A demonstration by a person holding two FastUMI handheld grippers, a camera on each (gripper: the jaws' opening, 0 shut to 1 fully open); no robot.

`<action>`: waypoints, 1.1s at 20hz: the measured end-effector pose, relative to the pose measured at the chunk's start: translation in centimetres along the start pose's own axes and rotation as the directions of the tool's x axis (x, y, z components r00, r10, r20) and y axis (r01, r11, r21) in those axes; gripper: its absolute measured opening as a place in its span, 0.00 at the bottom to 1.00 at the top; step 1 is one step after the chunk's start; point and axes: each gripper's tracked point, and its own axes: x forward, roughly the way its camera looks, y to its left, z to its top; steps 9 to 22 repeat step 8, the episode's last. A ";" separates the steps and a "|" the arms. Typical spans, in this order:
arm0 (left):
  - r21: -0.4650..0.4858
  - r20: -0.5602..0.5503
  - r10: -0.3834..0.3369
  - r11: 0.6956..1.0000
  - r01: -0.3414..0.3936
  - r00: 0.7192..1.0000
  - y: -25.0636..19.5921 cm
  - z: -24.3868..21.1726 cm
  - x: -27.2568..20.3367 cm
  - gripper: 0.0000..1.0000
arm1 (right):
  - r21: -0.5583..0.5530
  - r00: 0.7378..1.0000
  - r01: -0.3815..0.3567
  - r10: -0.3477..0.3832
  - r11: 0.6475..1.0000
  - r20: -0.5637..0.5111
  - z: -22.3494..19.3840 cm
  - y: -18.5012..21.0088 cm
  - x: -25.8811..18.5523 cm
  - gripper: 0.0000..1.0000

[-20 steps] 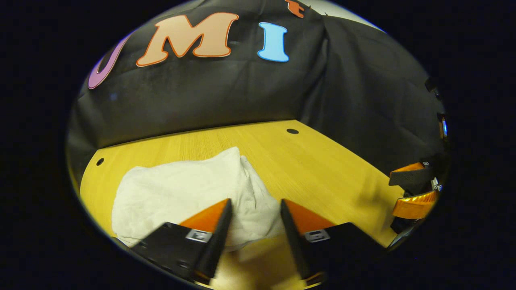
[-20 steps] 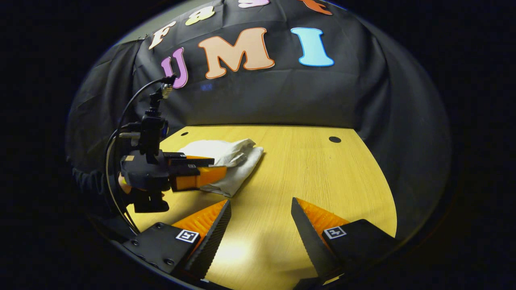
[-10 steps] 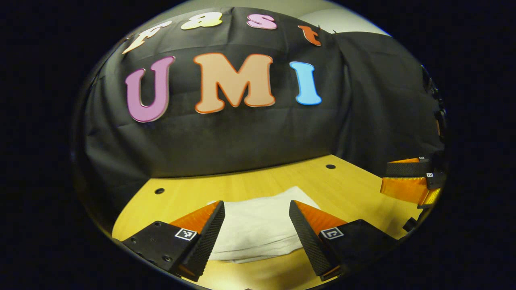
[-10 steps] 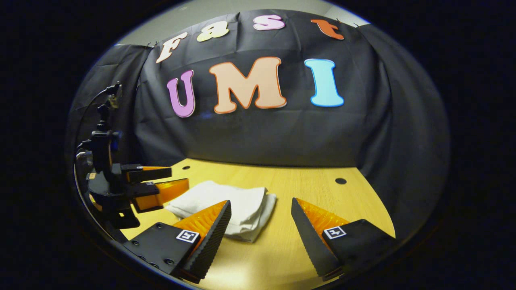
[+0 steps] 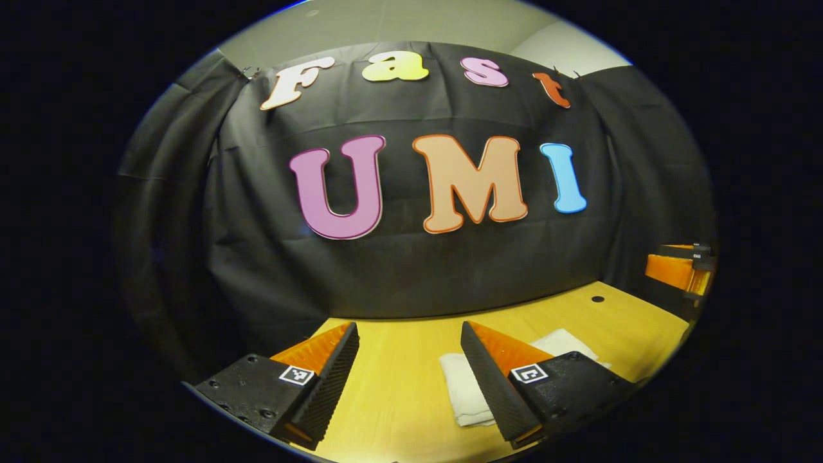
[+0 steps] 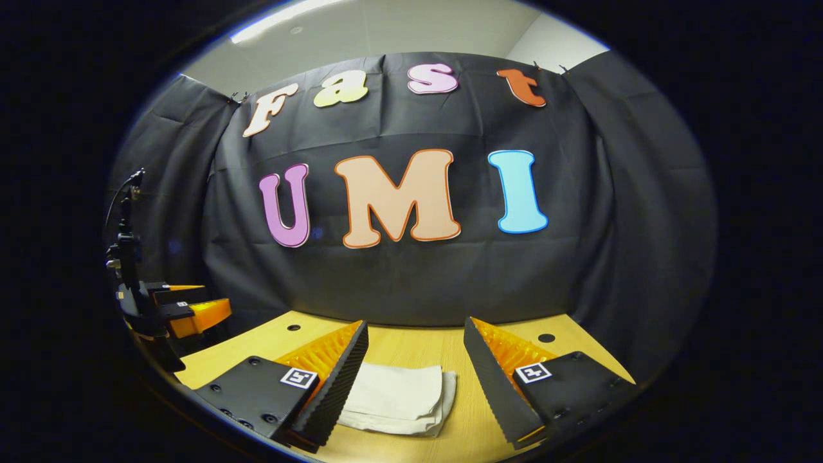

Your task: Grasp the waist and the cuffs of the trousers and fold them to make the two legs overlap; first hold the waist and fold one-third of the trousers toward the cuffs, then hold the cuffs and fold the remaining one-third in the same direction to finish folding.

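The white trousers [image 6: 398,399] lie folded into a small flat stack on the yellow wooden table [image 6: 411,347]. In the left gripper view the trousers [image 5: 464,389] peek out to the right, partly behind one finger. My left gripper [image 5: 408,379] is open and lifted above the table, holding nothing. My right gripper [image 6: 415,386] is open too, raised over the near edge of the stack without touching it. In the right gripper view the left gripper [image 6: 183,307] hangs far to the left, off the cloth. In the left gripper view the right gripper [image 5: 681,267] shows at the far right edge.
The black cloth wall [image 6: 411,270] closes off the back and both sides of the table. Small round holes [image 6: 546,337] sit near the table's far corners. Bare tabletop [image 5: 398,360] lies left of the trousers.
Both grippers have risen and tilted up away from the folded trousers, which now sit low in both views. The left gripper has drawn away to the left of the stack.
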 end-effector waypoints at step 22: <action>-0.023 0.026 0.002 1.000 -0.001 1.000 1.0 0.7 -0.2 0.95 | -0.030 0.998 0.055 -0.054 0.998 0.017 0.5 -0.2 -0.5 0.96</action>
